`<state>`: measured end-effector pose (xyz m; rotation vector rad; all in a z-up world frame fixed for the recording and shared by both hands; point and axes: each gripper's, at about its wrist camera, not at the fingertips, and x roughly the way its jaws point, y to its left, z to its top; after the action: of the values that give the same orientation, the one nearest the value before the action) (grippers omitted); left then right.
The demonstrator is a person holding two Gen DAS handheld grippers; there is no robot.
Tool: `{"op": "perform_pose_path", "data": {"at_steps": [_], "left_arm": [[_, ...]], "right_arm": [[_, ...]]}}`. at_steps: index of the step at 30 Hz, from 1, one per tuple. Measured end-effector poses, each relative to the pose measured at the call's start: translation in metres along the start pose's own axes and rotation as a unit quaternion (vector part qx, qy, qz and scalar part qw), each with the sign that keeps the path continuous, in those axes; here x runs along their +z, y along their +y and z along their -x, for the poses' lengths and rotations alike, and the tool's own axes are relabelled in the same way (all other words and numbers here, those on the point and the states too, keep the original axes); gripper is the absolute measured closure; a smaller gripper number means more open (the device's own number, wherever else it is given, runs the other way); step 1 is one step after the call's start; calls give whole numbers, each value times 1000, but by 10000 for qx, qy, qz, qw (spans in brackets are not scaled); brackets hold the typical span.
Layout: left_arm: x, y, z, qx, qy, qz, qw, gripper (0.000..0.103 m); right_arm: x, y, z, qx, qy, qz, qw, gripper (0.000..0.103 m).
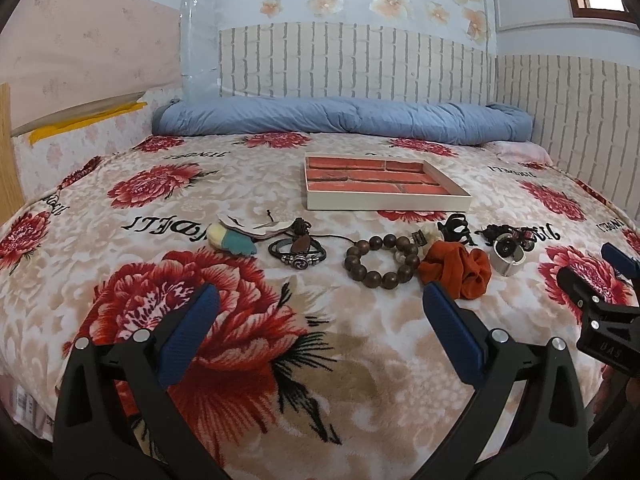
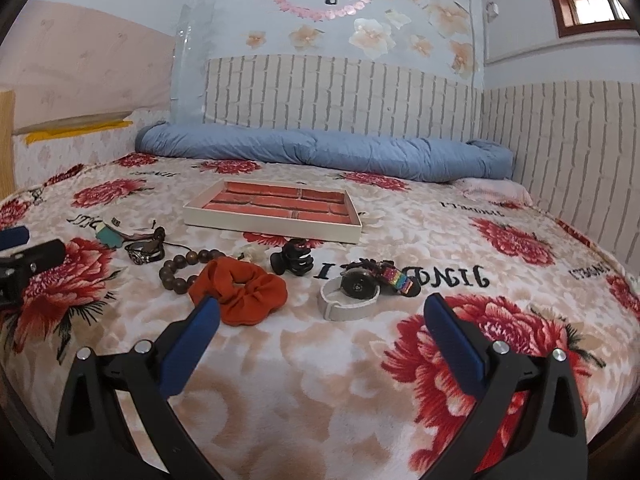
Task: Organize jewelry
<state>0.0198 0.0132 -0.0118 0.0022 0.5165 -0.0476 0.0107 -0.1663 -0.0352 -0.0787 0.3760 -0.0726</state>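
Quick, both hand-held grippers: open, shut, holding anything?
Left hand-held gripper: open, holding nothing.
Right hand-held gripper: open, holding nothing.

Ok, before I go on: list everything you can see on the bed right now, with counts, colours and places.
tray: 1, white rim, red brick-pattern floor, nothing in it, beyond the row of items
bead bracelet: 1, dark brown, middle of row
scrunchie: 1, rust orange, touching the bracelet's right side
hair claw: 1, black, behind scrunchie
watch: 1, dark face, pale grey strap, right of scrunchie
rainbow strap piece: 1, multicolour, right of watch
cord bracelets: small cluster, black and brown, left of beads
teal tag: 1, teal, far left
blanket: 1, beige with red flowers
rolled quilt: 1, blue, by wall
left gripper: open, blue pads
right gripper: open, blue pads
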Motion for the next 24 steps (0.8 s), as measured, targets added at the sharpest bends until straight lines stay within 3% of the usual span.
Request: {"op": "perform_pose_path", "data": {"at_steps": [24], "left_arm": [[17,-19,-39,-87,286,-211,9993,5]], "right_arm": [[3,-23,-35,73,407,-147,9990,4]]}}
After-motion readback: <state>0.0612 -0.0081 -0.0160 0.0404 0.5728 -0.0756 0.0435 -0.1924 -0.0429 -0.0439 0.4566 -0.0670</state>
